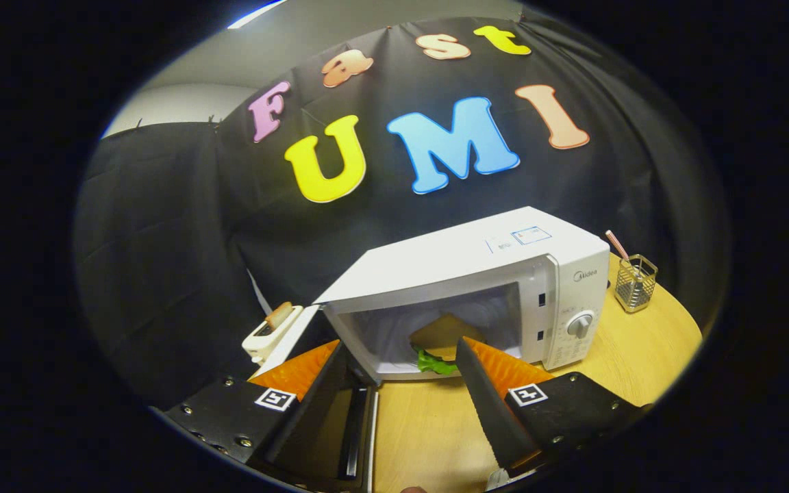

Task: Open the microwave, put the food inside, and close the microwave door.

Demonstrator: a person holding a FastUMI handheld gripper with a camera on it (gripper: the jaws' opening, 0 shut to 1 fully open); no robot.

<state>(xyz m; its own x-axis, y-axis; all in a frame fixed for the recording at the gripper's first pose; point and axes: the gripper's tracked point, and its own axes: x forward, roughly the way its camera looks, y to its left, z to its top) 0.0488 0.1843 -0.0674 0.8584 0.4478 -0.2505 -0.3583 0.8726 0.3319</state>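
The microwave door (312, 383) hangs swung open at the left, its free edge beside the left finger. The gripper (401, 352) has its jaws apart and empty. Just ahead, the sandwich (444, 342) sits inside the microwave (477, 287). The door swings rightward to close.

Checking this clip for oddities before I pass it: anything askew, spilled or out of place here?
Nothing spilled or damaged. The sandwich sits near the front edge of the microwave cavity, lettuce poking toward the sill. The door hangs open. The gripper is open just outside, holding nothing.
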